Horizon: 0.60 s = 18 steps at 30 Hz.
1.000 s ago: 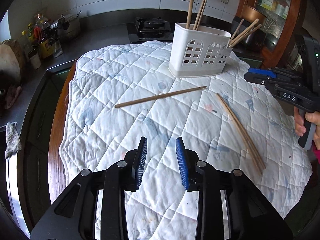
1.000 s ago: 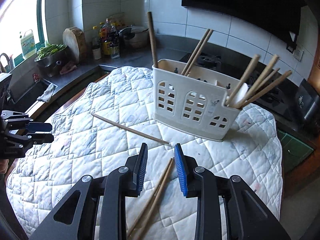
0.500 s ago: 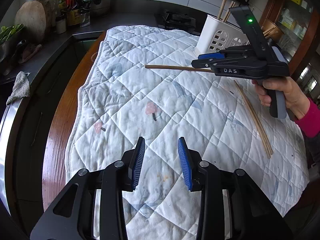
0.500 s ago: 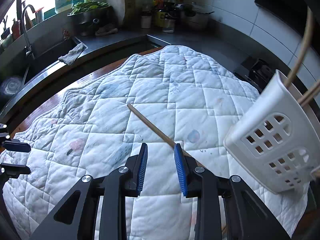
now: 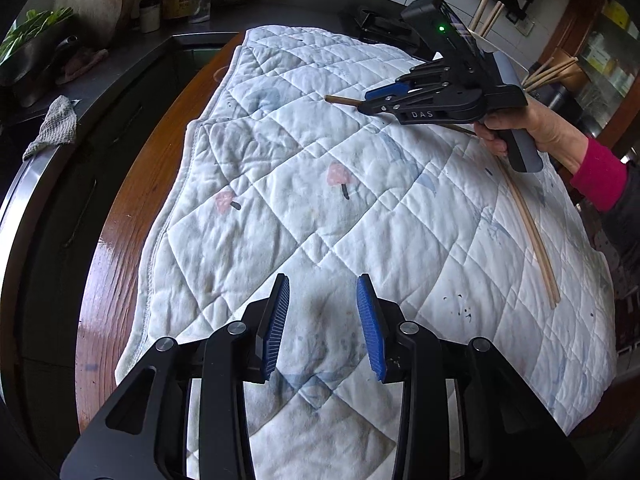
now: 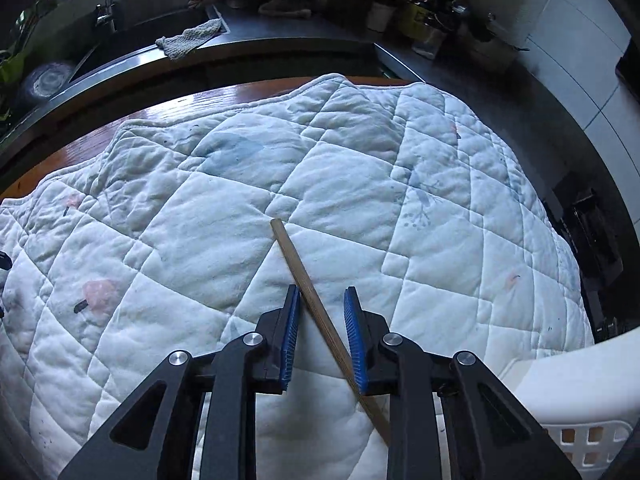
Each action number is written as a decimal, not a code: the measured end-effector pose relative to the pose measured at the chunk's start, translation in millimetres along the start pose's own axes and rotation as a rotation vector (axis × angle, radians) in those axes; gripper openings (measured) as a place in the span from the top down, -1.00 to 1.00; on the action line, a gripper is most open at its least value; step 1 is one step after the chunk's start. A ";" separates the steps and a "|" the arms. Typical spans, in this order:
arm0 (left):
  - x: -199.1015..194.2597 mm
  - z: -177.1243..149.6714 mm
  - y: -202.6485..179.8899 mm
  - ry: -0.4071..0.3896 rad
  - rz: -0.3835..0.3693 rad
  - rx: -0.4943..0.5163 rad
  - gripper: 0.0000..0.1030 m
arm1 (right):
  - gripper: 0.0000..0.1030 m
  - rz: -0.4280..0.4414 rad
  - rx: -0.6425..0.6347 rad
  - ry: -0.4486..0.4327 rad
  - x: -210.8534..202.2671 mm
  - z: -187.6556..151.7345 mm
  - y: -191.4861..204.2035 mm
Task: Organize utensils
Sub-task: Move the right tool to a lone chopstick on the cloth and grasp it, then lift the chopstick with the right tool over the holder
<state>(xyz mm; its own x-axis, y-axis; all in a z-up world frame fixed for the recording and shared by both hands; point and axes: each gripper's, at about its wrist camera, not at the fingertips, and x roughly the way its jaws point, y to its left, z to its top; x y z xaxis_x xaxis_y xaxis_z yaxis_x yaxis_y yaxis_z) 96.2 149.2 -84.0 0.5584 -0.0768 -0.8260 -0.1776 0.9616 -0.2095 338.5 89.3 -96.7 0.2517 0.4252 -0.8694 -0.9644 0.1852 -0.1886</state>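
Since a second ago, the right gripper [image 5: 370,100] has swung away from the white utensil caddy and dropped low over the single chopstick [image 5: 340,100] on the quilted cloth [image 5: 280,184].

Left wrist view: the left gripper [image 5: 323,322] hangs over bare quilt near the table's front edge, fingers apart and empty, well away from any chopstick. Across the cloth the right gripper covers the single stick, whose free end pokes out leftward past its tips. A pair of chopsticks [image 5: 532,232] lies farther right, running toward the cloth's near edge. Behind the right hand [image 5: 516,128], more chopsticks [image 5: 486,0] stand up, presumably in the caddy, which is mostly hidden here.

Right wrist view: the chopstick [image 6: 304,276] lies between the spread blue pads [image 6: 290,332], its long axis slanting from lower right to upper left, tip pointing ahead; the jaws have not closed on it. It sits nearer the right pad at the back. The caddy [image 6: 580,412] shows at lower right, its contents out of sight.
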 end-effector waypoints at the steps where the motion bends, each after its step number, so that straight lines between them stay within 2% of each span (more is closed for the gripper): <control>1: 0.2 -0.3 -1.1 0.001 -0.004 0.000 0.30 | 0.65 0.007 -0.024 0.003 0.0 0.9 1.1; 3: 0.9 -0.5 -3.6 0.003 -0.008 0.004 0.30 | 0.74 0.007 -0.074 0.011 0.7 2.7 5.7; 6: 1.5 -0.5 -5.7 0.006 -0.006 0.006 0.30 | 0.78 -0.023 -0.112 0.022 -2.3 6.0 10.5; 8: 1.6 -0.4 -5.2 0.006 -0.006 0.001 0.30 | 0.79 -0.051 -0.109 -0.003 -12.4 7.5 10.6; 12: 1.7 0.3 -8.3 0.006 -0.015 0.006 0.30 | 0.81 -0.125 -0.054 -0.098 -53.9 12.4 6.7; 16: 0.4 2.1 -17.8 0.001 -0.045 0.026 0.29 | 0.85 -0.242 0.011 -0.211 -111.6 15.1 1.4; 18: -1.8 3.9 -24.6 -0.009 -0.055 0.044 0.29 | 0.85 -0.271 0.053 -0.269 -141.2 13.5 -2.3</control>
<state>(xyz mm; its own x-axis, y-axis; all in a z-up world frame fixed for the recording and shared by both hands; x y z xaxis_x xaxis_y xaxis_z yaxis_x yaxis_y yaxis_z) 102.7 126.7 -75.3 0.5735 -0.1277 -0.8092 -0.1112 0.9665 -0.2313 306.2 40.8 32.6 0.5158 0.5702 -0.6393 -0.8563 0.3650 -0.3653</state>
